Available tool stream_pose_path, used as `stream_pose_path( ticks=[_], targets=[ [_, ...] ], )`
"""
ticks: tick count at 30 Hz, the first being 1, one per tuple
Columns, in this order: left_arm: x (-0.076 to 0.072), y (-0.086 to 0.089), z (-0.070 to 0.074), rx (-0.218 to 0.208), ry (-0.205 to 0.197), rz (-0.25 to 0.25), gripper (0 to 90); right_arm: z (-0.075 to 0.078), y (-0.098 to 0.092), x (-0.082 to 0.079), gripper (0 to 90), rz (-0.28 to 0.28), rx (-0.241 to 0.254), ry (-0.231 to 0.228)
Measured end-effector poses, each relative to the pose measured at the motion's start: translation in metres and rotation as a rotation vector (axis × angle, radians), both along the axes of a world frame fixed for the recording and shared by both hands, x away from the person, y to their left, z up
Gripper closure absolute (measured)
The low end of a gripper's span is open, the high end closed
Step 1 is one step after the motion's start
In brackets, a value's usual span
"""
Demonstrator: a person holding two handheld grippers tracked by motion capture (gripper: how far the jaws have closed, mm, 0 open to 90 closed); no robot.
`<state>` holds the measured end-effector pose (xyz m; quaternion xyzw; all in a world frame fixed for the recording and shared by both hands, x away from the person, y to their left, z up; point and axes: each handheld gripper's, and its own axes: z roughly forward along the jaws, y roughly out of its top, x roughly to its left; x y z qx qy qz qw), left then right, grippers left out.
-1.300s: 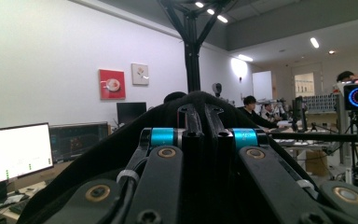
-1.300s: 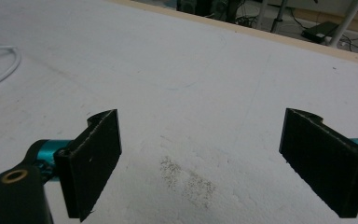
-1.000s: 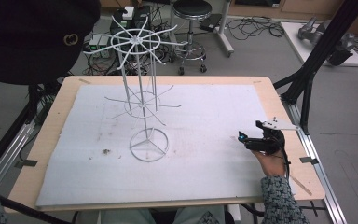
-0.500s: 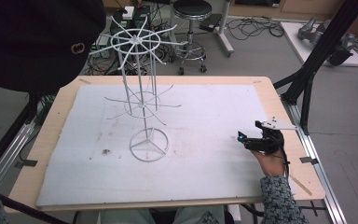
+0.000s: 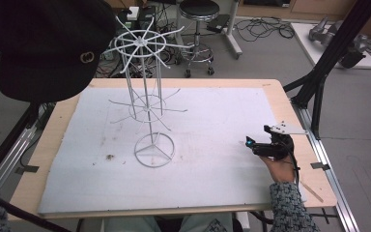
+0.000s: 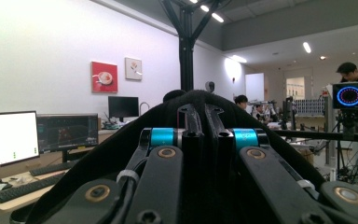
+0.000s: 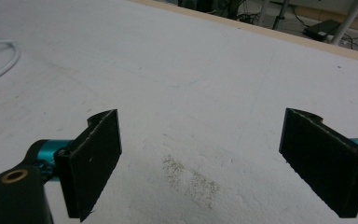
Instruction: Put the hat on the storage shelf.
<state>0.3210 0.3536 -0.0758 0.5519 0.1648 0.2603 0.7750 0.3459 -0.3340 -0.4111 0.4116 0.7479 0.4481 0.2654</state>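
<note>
- My left gripper [image 6: 204, 140] has its jaws clamped together on a black cap [image 5: 43, 46], which sits in the upper left of the high view, held up off the table beside the white wire rack [image 5: 147, 92].
- In the left gripper view the dark fabric bulges around both jaws, so the grip looks deep; I judge it firm enough to carry.
- I take the step in hand to be hanging the cap on a prong of the rack's top wheel. I would bring it in level from the left and lower it over a prong tip, keeping the fabric off the neighbouring spokes.
- The rack is thin and tall on a small ring base; a sideways push could tip it, so I should come down, not across.
- My right gripper [image 5: 263, 146] rests at lower right on the white mat [image 5: 212, 183], jaws wide apart with nothing between them, well apart from the rack.
- A stool [image 5: 200, 9] and floor cables lie beyond the table, out of my way.
</note>
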Motion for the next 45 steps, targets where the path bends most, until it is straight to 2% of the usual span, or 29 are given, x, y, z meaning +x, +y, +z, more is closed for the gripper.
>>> stream_pose_path(
  ticks=[7,12,19,24,25,26,30,45],
  targets=[
    [0.003,0.000,-0.014,0.013,0.013,0.005,85.9,0.000,0.001,0.000,11.9,-0.001,-0.001,0.003],
    [0.002,-0.003,-0.024,0.051,0.010,0.024,85.7,-0.001,0.002,0.000,11.9,0.003,-0.006,0.007],
    [0.002,-0.004,-0.033,0.077,0.023,0.054,85.4,-0.001,0.002,0.000,11.9,0.005,-0.004,0.005],
    [0.002,-0.004,-0.038,0.117,0.031,0.091,85.3,-0.001,0.002,0.001,11.9,0.007,-0.004,0.006],
    [0.002,-0.004,-0.039,0.137,0.034,0.102,85.3,-0.002,0.002,0.001,11.9,0.008,-0.006,0.005],
    [0.002,-0.004,-0.039,0.137,0.034,0.102,85.3,-0.002,0.002,0.001,11.9,0.008,-0.005,0.008],
    [0.003,-0.007,-0.042,0.185,0.041,0.126,85.1,-0.002,0.002,0.001,11.9,0.007,-0.006,0.007],
    [0.004,-0.013,-0.050,0.287,0.061,0.184,84.6,-0.002,0.003,0.001,11.9,0.009,-0.006,0.005]
  ],
)
